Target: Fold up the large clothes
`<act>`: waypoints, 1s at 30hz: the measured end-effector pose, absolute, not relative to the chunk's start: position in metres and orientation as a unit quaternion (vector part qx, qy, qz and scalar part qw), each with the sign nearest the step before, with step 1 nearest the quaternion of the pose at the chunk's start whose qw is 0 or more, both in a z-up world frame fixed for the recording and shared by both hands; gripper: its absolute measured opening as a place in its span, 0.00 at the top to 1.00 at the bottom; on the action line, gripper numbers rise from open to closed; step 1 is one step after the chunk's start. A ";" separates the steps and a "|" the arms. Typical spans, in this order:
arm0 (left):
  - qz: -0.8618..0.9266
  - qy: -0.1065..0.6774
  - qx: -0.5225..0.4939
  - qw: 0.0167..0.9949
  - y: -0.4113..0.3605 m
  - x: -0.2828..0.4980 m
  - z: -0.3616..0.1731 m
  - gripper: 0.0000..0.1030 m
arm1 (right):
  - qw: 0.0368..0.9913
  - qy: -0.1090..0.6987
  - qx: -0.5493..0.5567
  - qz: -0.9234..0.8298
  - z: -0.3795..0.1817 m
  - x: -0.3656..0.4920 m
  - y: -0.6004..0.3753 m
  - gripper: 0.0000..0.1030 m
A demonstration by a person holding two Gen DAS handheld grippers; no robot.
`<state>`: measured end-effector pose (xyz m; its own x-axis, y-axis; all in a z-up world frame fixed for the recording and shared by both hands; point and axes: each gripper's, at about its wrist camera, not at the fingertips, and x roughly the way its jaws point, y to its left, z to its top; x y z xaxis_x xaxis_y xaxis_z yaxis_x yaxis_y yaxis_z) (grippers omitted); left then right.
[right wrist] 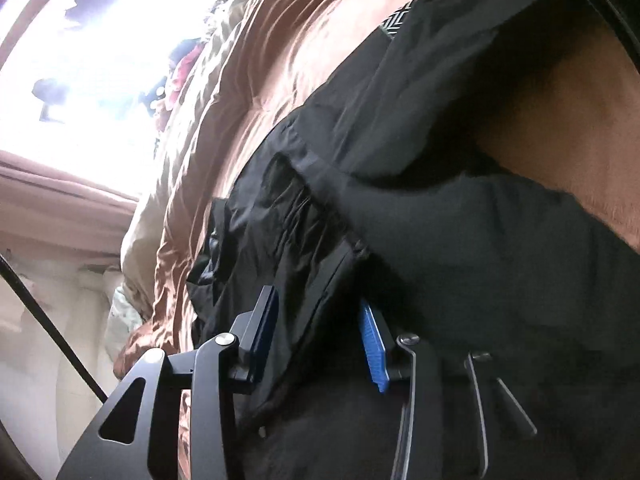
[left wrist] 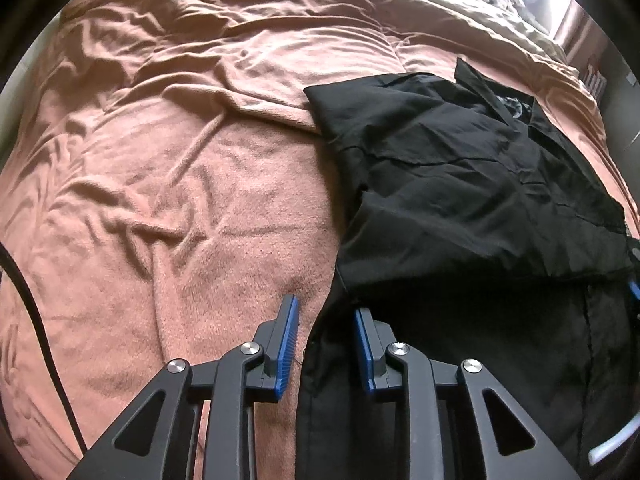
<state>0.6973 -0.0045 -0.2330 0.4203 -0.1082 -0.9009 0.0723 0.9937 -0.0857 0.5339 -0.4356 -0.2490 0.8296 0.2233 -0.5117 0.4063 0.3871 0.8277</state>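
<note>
Two claws over one black garment (left wrist: 460, 184), spread on a bed under a rumpled salmon-brown blanket (left wrist: 160, 160). Left claw (left wrist: 326, 340) low at the garment's near left edge, blue-padded fingers (left wrist: 286, 344) parted to a moderate gap; left finger over bare blanket, right finger over black cloth, hem running up between them. No clear pinch: fabric lying loose in the gap, whether touching either pad impossible to tell. Garment partly folded in the left wrist view, an upper layer doubled over the lower with a straight fold edge across the middle, a patterned lining showing near the collar end at far right. Right claw (right wrist: 320, 332) tilted steeply, also parted, a bunched ridge of the black garment (right wrist: 440, 240) standing between its two fingers; bright blue pad (right wrist: 374, 348) visible on the right finger, the left pad darker in shadow. Cloth draped over the right finger's linkage, hiding much of it; firm grip or mere straddle not clear, gap too wide for a tight clamp. Blanket (right wrist: 260, 80) rising behind, glare from a bright window (right wrist: 100, 40) at upper left. Dark cable (left wrist: 36, 320) trailing along the left edge of the left wrist view.
</note>
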 end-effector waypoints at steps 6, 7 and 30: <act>-0.044 0.531 -0.033 0.846 -0.004 0.688 -0.216 0.72 | 0.756 0.265 0.594 -0.070 -0.243 0.491 -0.458 0.63; -0.047 0.522 -0.037 0.851 -0.005 0.684 -0.210 0.72 | 0.759 0.260 0.593 -0.074 -0.239 0.485 -0.463 0.63; -0.087 0.485 -0.069 0.868 -0.074 0.668 -0.172 0.71 | 0.743 0.192 0.606 -0.210 -0.254 0.386 -0.598 0.63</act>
<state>0.6682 -0.0736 -0.1718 0.5148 -0.2180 -0.8291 0.0850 0.9753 -0.2036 0.3856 -0.5976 -0.2535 0.8379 -0.0782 -0.5402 0.5449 0.1771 0.8196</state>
